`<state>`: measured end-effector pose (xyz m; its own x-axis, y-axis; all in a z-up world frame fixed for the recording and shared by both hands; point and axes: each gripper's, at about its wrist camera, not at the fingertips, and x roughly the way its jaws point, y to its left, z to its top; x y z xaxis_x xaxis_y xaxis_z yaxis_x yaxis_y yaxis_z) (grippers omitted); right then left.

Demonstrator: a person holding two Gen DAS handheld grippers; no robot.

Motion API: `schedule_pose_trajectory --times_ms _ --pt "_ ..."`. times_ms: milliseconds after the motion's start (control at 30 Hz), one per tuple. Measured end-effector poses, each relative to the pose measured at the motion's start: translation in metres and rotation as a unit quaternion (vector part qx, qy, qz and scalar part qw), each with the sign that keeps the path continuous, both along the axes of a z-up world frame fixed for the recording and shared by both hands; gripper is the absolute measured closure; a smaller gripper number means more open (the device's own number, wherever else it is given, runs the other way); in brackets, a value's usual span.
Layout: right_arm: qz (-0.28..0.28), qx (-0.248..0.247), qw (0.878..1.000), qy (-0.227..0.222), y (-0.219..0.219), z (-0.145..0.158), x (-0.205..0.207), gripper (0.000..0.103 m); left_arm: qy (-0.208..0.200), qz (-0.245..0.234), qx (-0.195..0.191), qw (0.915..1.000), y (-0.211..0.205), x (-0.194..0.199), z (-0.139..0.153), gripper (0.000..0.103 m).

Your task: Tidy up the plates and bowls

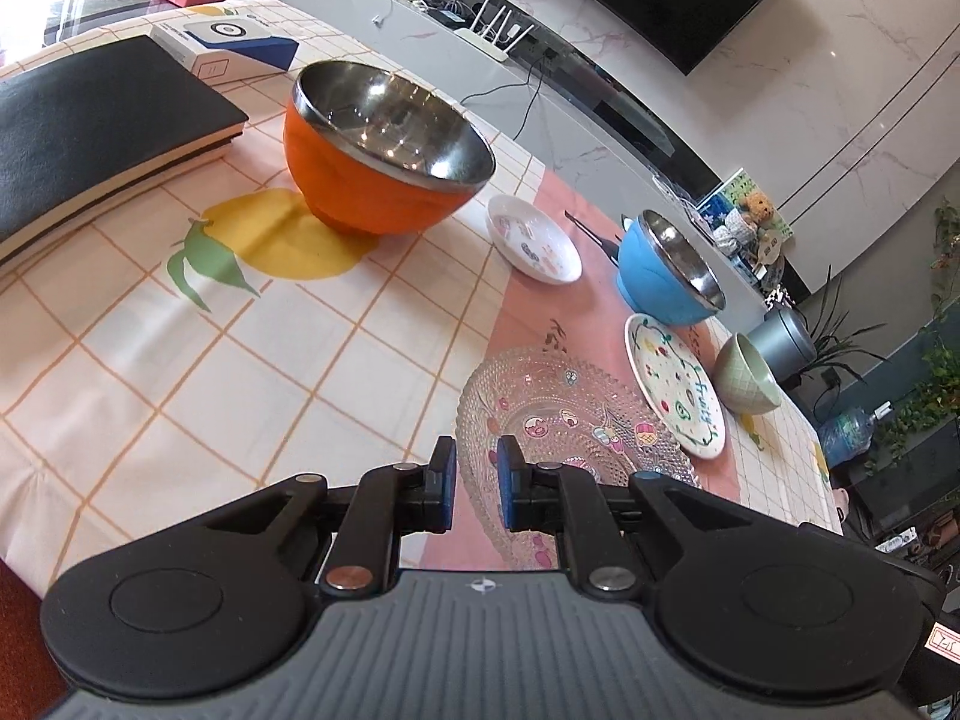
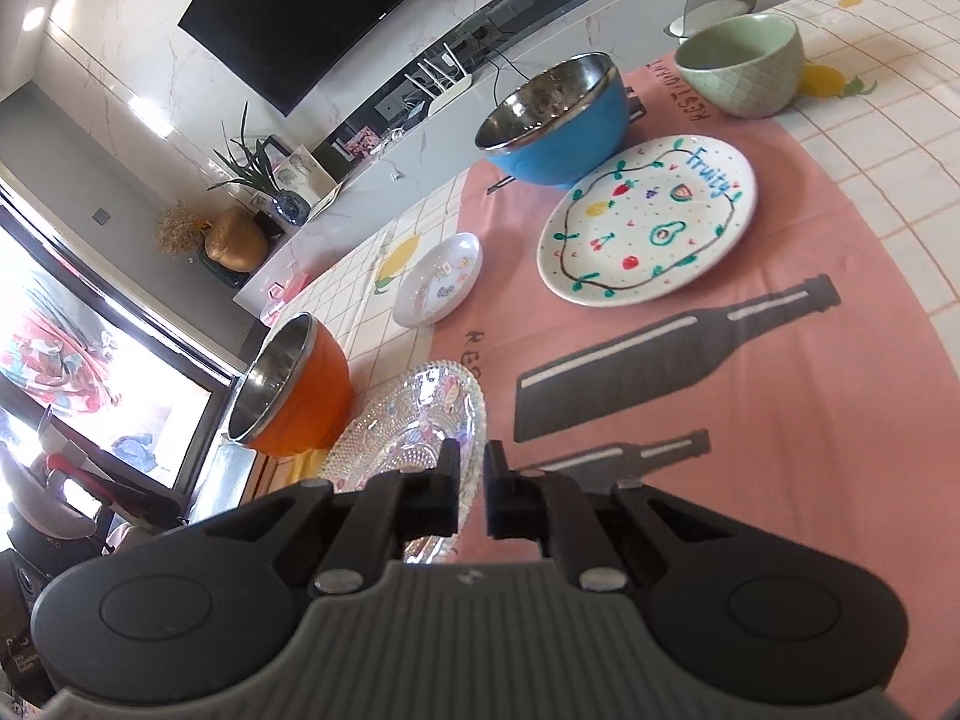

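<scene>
A clear glass plate (image 1: 558,420) lies on the tablecloth. My left gripper (image 1: 477,456) straddles its near rim with a narrow gap between the jaws. My right gripper (image 2: 472,461) straddles the same plate's rim (image 2: 420,414), jaws nearly closed on it. An orange steel bowl (image 1: 384,150) (image 2: 294,390) stands to the left of the plate. A small white plate (image 1: 534,246) (image 2: 438,279), a blue steel bowl (image 1: 666,276) (image 2: 558,120), a white "Fruity" plate (image 1: 675,384) (image 2: 648,219) and a green bowl (image 1: 747,375) (image 2: 744,63) lie beyond.
A black notebook (image 1: 90,132) and a white-blue box (image 1: 234,48) lie at the table's far left. A grey metal pot (image 1: 780,342) stands off the far edge. The tablecloth (image 2: 780,420) shows printed bottles at the right.
</scene>
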<state>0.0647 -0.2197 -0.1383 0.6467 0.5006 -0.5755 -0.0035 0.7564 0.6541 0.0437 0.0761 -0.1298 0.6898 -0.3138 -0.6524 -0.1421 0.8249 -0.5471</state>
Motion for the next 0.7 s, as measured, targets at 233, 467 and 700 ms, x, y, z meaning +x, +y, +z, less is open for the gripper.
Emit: schedule_pose_trajectory --times_ms 233,467,700 --pt "-0.017 -0.002 1.0 0.021 -0.019 -0.01 -0.027 0.098 0.015 -0.022 -0.001 0.9996 -0.018 -0.01 -0.012 0.088" --pt "-0.019 -0.012 0.999 0.031 -0.022 -0.016 -0.035 0.098 0.019 -0.029 0.015 0.9993 -0.023 -0.016 -0.019 0.088" --pt "-0.014 -0.024 0.999 0.046 -0.017 -0.027 -0.037 0.098 0.022 -0.028 0.028 0.999 -0.024 -0.018 -0.021 0.088"
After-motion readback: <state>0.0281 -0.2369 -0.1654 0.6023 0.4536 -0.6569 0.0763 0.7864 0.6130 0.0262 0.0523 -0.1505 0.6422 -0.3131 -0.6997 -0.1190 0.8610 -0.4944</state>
